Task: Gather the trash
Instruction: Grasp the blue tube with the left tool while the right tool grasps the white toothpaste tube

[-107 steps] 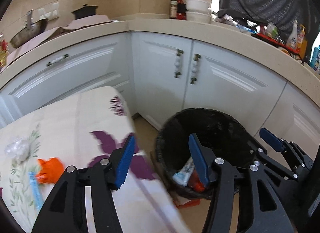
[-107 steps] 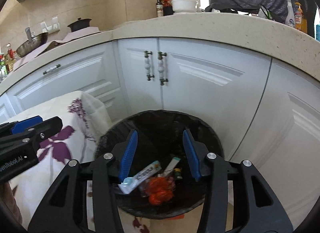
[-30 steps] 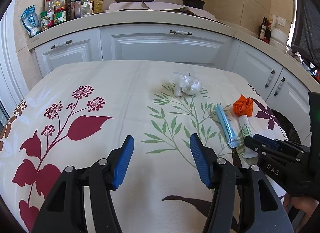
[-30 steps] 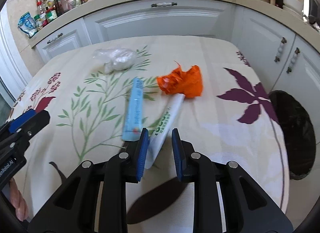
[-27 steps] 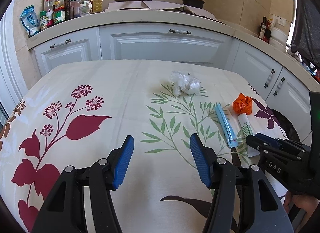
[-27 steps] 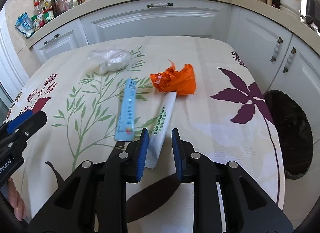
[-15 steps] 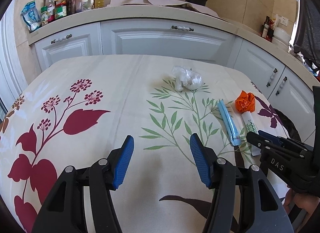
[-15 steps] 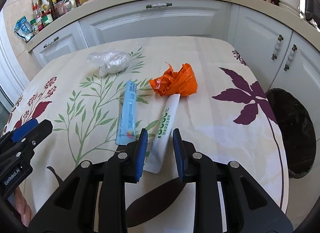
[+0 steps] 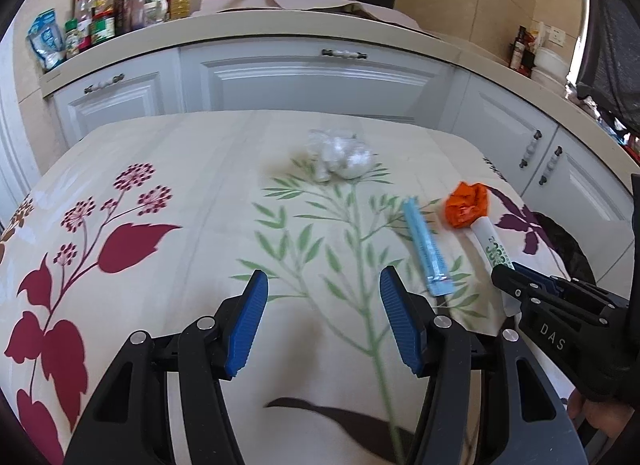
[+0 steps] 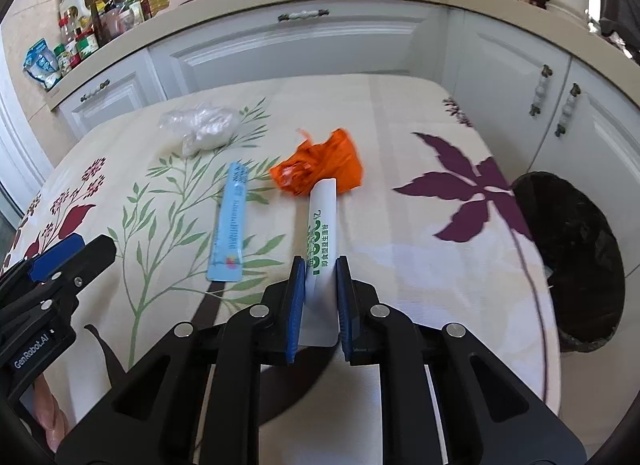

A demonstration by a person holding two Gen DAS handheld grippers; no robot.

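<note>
Cream cloth printed with red flowers, green sprigs and purple leaves covers the table (image 10: 400, 113), and the trash lies on its right half. Farthest left, the left gripper (image 9: 320, 289) hangs above the cloth with its blue pads spread wide and nothing between them; in the right wrist view it shows only as a black arm with a blue tip at the left edge. Next comes a crumpled clear plastic bag (image 10: 198, 125), toward the far side of the table. Nearer and to its right lies a light blue sachet (image 10: 231, 225), flat and lengthwise. Just right of that, the white sachet with green print (image 10: 322, 221) lies lengthwise too, its far end touching a crumpled orange wrapper (image 10: 320, 169). The right gripper (image 10: 319, 265) has its blue pads pressed against both long edges of the white sachet's near end, gripping it while it lies on the cloth. Beyond the table's right edge stands a bin lined with a black bag (image 10: 576, 257), below the white cabinet doors (image 10: 520, 77).
</note>
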